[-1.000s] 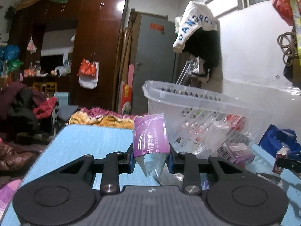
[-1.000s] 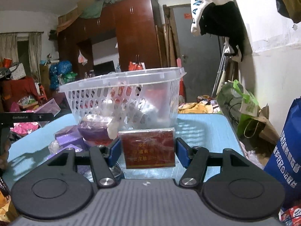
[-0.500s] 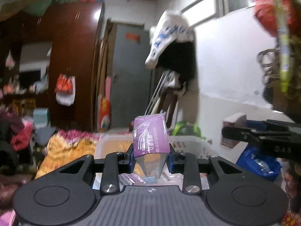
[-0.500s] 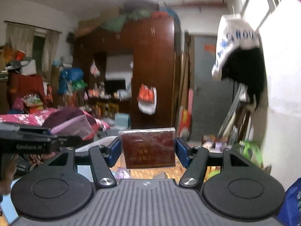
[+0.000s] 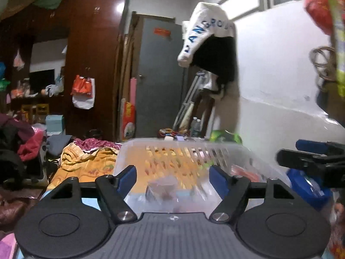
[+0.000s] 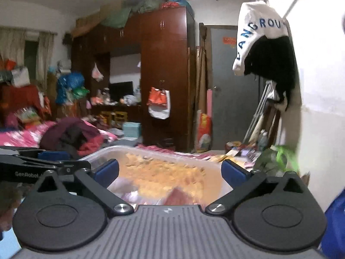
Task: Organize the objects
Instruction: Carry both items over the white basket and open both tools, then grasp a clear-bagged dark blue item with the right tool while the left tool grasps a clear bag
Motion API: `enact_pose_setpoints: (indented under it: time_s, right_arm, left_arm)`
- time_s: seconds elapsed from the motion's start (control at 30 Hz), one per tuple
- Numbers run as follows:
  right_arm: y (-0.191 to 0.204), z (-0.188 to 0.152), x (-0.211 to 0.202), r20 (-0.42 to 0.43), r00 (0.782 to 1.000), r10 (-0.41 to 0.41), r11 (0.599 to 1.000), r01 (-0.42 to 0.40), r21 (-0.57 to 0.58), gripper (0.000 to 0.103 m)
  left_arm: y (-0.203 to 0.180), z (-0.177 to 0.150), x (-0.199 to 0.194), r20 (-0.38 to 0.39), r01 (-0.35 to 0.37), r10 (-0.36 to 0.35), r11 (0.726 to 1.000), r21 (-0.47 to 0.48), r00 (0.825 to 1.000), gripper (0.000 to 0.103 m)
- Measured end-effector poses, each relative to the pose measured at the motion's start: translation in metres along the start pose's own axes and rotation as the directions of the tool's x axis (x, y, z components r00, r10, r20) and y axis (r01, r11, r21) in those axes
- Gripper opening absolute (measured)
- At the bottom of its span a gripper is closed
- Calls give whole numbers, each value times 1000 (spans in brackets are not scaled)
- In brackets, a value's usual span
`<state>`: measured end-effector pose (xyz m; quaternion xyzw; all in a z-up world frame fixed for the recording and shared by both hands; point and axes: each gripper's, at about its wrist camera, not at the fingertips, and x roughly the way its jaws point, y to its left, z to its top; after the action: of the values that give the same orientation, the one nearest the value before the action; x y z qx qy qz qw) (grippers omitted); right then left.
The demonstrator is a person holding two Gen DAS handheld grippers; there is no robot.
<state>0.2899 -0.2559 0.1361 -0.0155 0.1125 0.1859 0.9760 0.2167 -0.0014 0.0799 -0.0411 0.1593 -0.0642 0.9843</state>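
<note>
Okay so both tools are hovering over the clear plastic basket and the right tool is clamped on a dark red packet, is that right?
Not quite. The right tool is open with nothing between its blue pads; the right wrist view shows the gap, its jaws having just been opening. Both the right and left tool do hover over the clear plastic basket.

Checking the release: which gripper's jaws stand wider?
The right gripper: both have just been opening, nothing held between the pads, but its blue pads stand farther apart than the left gripper's, above the basket.
</note>
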Motion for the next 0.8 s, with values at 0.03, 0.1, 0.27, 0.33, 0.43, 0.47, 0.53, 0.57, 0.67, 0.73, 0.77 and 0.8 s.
enact_pose_setpoints:
  time_s: [0.03,0.1,0.27,0.33,0.43,0.47,0.53,0.57,0.67,0.73,0.77,0.8]
  right_arm:
    - [-3,-14,-16,-9,1000,29,999,-29,18,103]
    - [-5,-46,-36,-35,995,90,996,-89,25,103]
    - [1,-123,-52,-176,977,116,993,-121,-15,75]
    - [-2,-136,-51,-197,967,163,987,-159,38,61]
    - [-1,-140,-46,-218,959,179,984,-175,41,53]
    - [0,-141,-43,-222,959,177,984,-173,39,53]
    - [5,-142,-44,-234,955,180,984,-177,34,53]
    - [3,-144,-45,-237,955,177,984,-174,30,53]
    - [2,-147,-46,-219,962,163,987,-158,43,44]
    - [-2,-151,-54,-193,967,166,986,-157,62,38]
    - [-3,-153,-57,-181,969,167,985,-156,76,37]
    - [-4,-155,-60,-167,971,168,984,-156,87,37]
  left_arm:
    - [1,-12,-11,-12,6,-6,1000,2,1000,85]
    - [5,-41,-25,-54,57,-57,998,0,997,86]
    - [9,-100,-32,-158,93,-103,993,-70,982,83]
    - [3,-109,-31,-173,99,-106,994,-52,979,83]
    - [-7,-117,-28,-195,80,-78,997,3,978,83]
    - [-8,-118,-25,-207,84,-80,996,10,975,83]
    - [-13,-121,-20,-230,90,-81,996,28,970,83]
    - [-15,-123,-19,-231,76,-65,996,43,971,83]
    - [-19,-122,-18,-210,45,-30,997,68,977,80]
    - [-23,-123,-19,-194,38,-24,997,67,981,59]
    - [-24,-124,-20,-188,39,-25,997,72,982,56]
    - [-24,-126,-24,-167,27,-14,996,80,986,55]
